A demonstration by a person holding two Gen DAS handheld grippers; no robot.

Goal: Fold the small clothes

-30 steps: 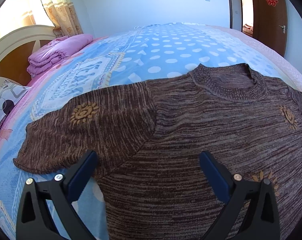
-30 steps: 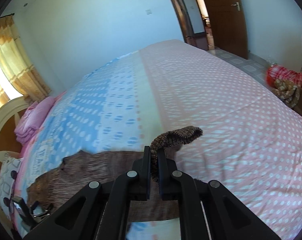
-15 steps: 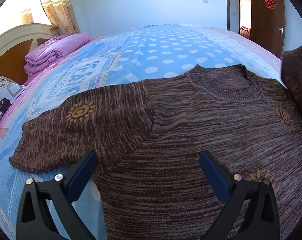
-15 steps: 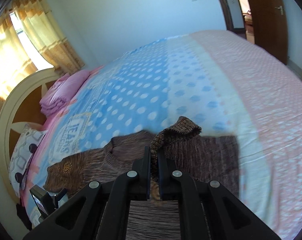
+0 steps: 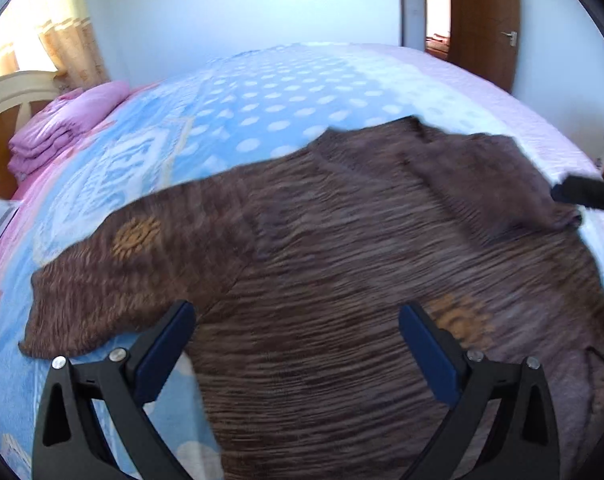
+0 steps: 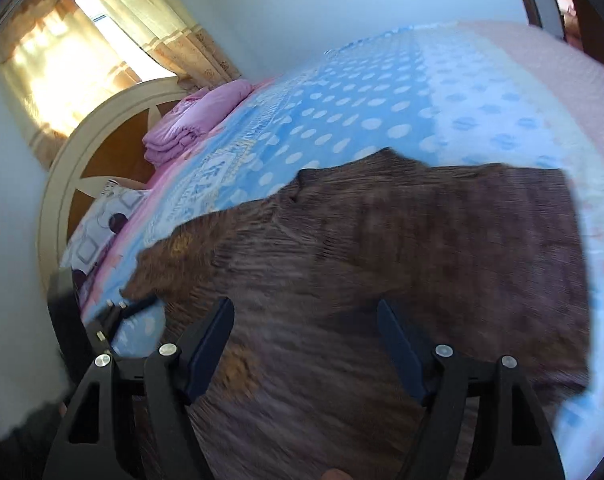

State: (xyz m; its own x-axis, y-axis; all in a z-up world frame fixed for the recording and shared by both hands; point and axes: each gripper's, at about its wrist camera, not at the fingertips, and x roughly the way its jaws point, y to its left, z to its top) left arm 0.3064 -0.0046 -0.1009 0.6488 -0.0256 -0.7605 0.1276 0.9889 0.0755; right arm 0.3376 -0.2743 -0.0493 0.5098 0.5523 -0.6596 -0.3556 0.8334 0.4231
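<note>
A brown knit sweater [image 5: 341, 264] with orange sun motifs lies on the bed. One sleeve [image 5: 114, 280] stretches flat to the left; the other sleeve [image 5: 489, 176] is folded in over the chest. My left gripper [image 5: 298, 344] hovers open above the sweater's lower body, nothing between its blue pads. In the right wrist view the sweater [image 6: 381, 264] fills the middle, blurred. My right gripper [image 6: 305, 336] is opening just over it, with the fabric below its fingers and nothing pinched. Its dark tip shows at the right edge of the left view.
The bed has a blue polka-dot and pink bedspread [image 5: 286, 92]. Folded pink bedding [image 5: 62, 132] and a cream headboard [image 6: 86, 160] lie at the far left, with a patterned pillow [image 6: 102, 224]. A brown door [image 5: 481, 20] stands at the far right.
My right gripper carried the sleeve leftward over the sweater's chest, came down and let it go; its jaws went from shut to open. The left gripper rose slightly and stayed open.
</note>
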